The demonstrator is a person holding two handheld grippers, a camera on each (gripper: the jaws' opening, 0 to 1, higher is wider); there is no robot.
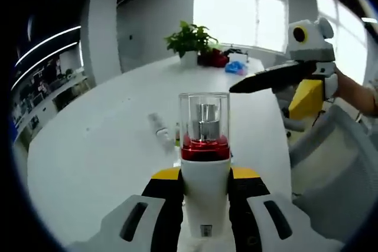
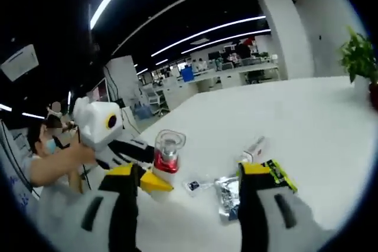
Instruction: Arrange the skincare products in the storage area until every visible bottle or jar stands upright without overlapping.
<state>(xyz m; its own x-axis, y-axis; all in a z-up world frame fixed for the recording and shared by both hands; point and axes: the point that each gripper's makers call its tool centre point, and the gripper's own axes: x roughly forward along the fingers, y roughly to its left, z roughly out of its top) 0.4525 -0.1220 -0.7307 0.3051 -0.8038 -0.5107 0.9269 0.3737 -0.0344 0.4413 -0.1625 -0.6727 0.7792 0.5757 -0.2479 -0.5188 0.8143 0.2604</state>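
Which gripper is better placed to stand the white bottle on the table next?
Left. The left gripper already holds the white bottle with red collar and clear cap; the right gripper is open, holding nothing.

On the white table [image 2: 307, 122], the right gripper [image 2: 189, 184] stands with its jaws wide apart over a silver sachet [image 2: 226, 200] and a lying tube [image 2: 253, 149], while the left gripper [image 2: 144, 178] at the left clamps a red-collared, clear-capped bottle [image 2: 167, 154].
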